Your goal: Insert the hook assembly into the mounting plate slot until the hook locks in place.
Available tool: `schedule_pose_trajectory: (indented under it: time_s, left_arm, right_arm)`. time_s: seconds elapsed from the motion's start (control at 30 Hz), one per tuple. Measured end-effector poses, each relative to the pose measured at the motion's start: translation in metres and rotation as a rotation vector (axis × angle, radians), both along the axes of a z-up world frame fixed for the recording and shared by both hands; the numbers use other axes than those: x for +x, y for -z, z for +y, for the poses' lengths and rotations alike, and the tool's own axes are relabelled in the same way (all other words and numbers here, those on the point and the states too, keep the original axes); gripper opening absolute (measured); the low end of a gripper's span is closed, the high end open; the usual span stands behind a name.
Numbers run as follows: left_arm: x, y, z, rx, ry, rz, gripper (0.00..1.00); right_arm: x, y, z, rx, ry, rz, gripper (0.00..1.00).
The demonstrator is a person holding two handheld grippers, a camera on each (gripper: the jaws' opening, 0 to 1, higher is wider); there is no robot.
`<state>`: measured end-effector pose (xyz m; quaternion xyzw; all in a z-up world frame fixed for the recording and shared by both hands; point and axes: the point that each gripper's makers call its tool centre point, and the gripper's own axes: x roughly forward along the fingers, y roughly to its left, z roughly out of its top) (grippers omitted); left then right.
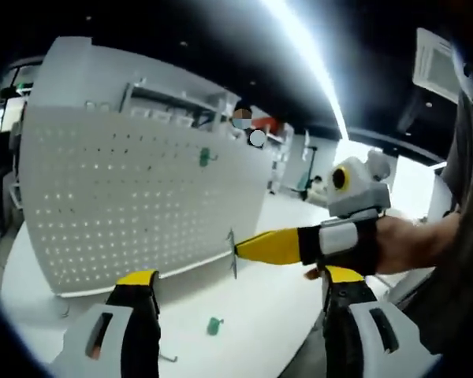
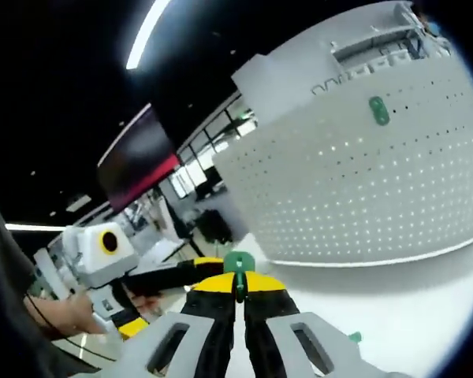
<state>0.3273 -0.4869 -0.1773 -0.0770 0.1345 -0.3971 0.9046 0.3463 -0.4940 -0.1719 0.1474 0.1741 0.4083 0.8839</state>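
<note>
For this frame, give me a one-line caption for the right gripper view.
Right tool shut on a green hook, facing the white pegboard where another green hook hangs.

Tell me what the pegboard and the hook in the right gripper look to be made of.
Pegboard: probably white painted sheet metal, matt, with even rows of punched holes; plastic cannot be ruled out.
Hook pinched in the right gripper: a green head, likely moulded plastic; in the left gripper view a thin grey, metal-looking part.
</note>
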Motion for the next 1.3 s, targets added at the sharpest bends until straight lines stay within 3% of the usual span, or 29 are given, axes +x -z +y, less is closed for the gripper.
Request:
schedule_pose_trajectory:
  time_s: [0.23, 0.6, 0.73, 0.9, 1.3]
  left_arm:
    - [-0.005, -0.013, -0.005, -0.014, 0.013, -0.025, 1.00]
    - [-0.008, -0.025, -0.010, -0.060, 0.031, -0.028, 1.00]
    - [-0.009, -0.028, -0.009, -0.076, 0.018, -0.029, 1.00]
    - [-0.009, -0.019, -0.005, -0.019, 0.017, -0.021, 1.00]
    - [-0.006, -0.011, 0.003, -0.003, -0.017, 0.004, 1.00]
  right_arm:
    - [0.000, -0.005, 0.003, -0.075, -0.025, -0.080, 0.00]
    - [0.004, -0.008, 0.005, -0.136, -0.035, -0.148, 0.00]
    - [0.009, -0.014, 0.003, -0.149, -0.005, -0.192, 0.00]
    - [0.020, -0.020, -0.002, -0.170, 0.049, -0.248, 0.00]
    - [0.049, -0.030, -0.021, -0.192, 0.182, -0.298, 0.00]
